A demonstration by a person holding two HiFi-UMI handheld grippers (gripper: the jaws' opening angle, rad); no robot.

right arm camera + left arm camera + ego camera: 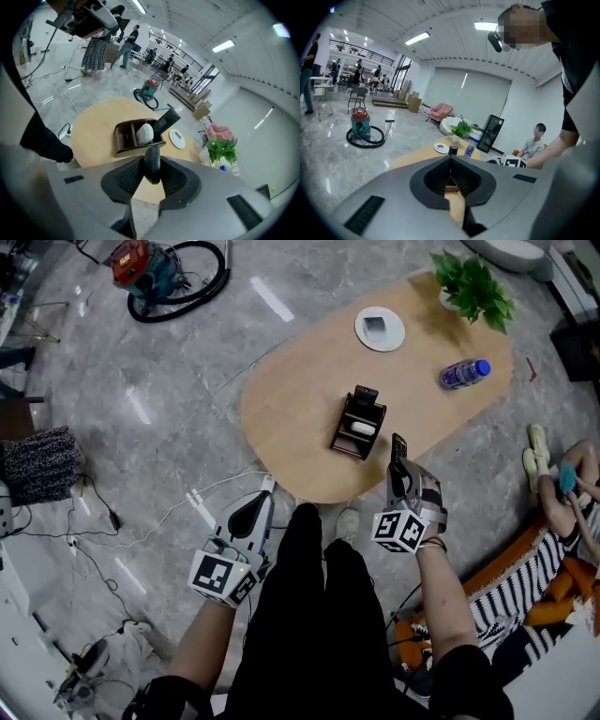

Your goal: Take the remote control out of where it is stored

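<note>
Above near edge of oval wooden worktop [300,399], right tool [401,474] gripped slim black remote control [398,448], clear of dark brown wooden holder [357,424]. Left tool [264,495] shut, empty. Removal apparently done; next, a steady set-down.

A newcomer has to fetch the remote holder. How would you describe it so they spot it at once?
Find the oval wooden table. Near its middle stands a dark brown holder with compartments, a white thing and a black remote in it. It is the only box there; the plate, bottle and plant stand further back.
</note>
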